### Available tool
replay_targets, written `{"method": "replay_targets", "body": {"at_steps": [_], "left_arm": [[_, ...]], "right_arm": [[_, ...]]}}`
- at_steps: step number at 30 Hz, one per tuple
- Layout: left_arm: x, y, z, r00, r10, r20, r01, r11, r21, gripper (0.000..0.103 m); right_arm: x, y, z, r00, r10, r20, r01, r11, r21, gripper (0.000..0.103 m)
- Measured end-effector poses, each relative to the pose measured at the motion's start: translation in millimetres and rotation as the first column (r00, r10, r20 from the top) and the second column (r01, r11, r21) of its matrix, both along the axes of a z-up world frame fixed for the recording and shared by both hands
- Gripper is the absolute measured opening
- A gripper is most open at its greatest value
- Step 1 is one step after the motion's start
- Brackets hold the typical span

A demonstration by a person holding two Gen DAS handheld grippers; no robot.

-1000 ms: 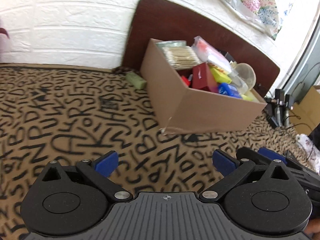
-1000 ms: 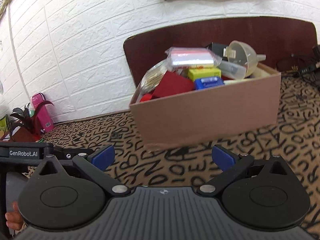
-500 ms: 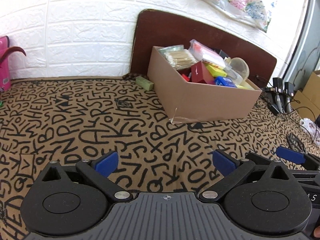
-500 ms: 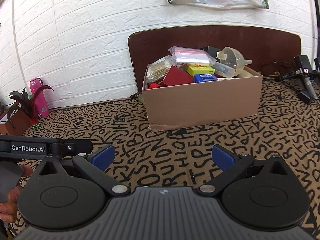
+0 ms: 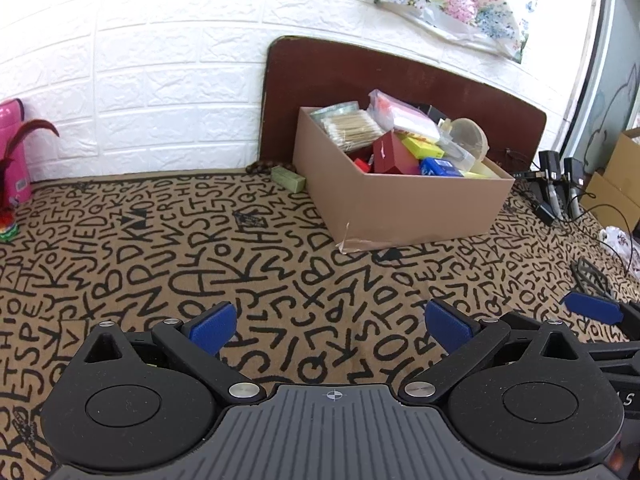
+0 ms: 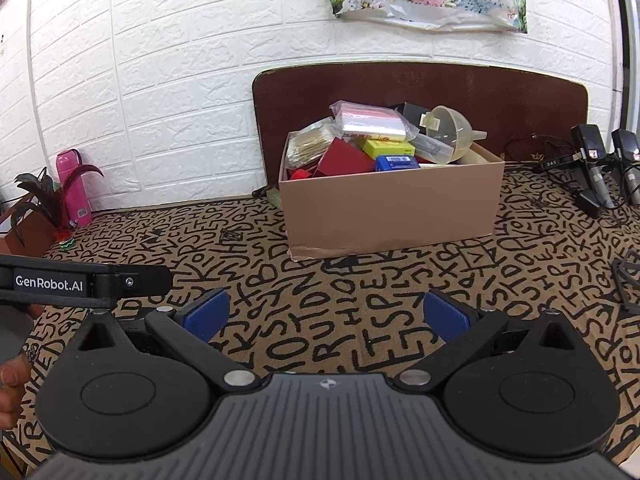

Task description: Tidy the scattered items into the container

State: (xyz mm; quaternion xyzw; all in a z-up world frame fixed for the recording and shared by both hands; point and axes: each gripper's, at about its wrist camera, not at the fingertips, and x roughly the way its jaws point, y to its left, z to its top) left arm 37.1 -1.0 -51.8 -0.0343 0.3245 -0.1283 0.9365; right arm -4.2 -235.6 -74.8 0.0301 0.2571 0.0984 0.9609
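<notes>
A brown cardboard box stands on the letter-patterned cloth near the back wall. It is heaped with items: cotton swabs, a red box, a yellow box, a blue box, a plastic bag, a funnel. A small green box lies on the cloth just left of the cardboard box, also partly visible in the right wrist view. My left gripper is open and empty, well in front of the box. My right gripper is open and empty, also well back from it.
A brown board leans on the brick wall behind the box. A pink bottle and a potted plant stand at the far left. Black devices and cables lie at the right. Another cardboard carton stands far right.
Both grippers have drawn back from the cardboard box, which now looks smaller and farther. Both stayed open and empty. The pink bottle and plant have come into view.
</notes>
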Motion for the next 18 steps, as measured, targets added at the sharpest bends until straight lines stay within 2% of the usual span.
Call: {"method": "replay_targets", "body": {"at_steps": [6,10,14,18], "left_arm": [[8.5,-12.0,7.1,1.0,-0.017,0.022,0.016,0.999,0.046,0.103],[15.9,-16.0,9.4,0.998,-0.052,0.025,0.052,0.999,0.0,0.103],[17.0,-26.4,9.6,0.997,-0.038,0.064,0.036,0.999,0.028,0.103],[23.7,-31.9,9.2,0.998,-0.046,0.041,0.045,0.999,0.025,0.103]], "right_arm": [[7.8,-11.2,5.5,0.999,-0.028,0.017,0.028,1.0,-0.011,0.103],[14.4,-17.2,4.0,0.999,-0.047,0.014,0.047,0.999,-0.01,0.103],[21.2,-20.3,1.2,0.999,-0.052,0.002,0.053,0.999,-0.008,0.103],[25.6,-22.5,0.2,0.999,-0.053,-0.001,0.053,0.998,-0.023,0.103]]}}
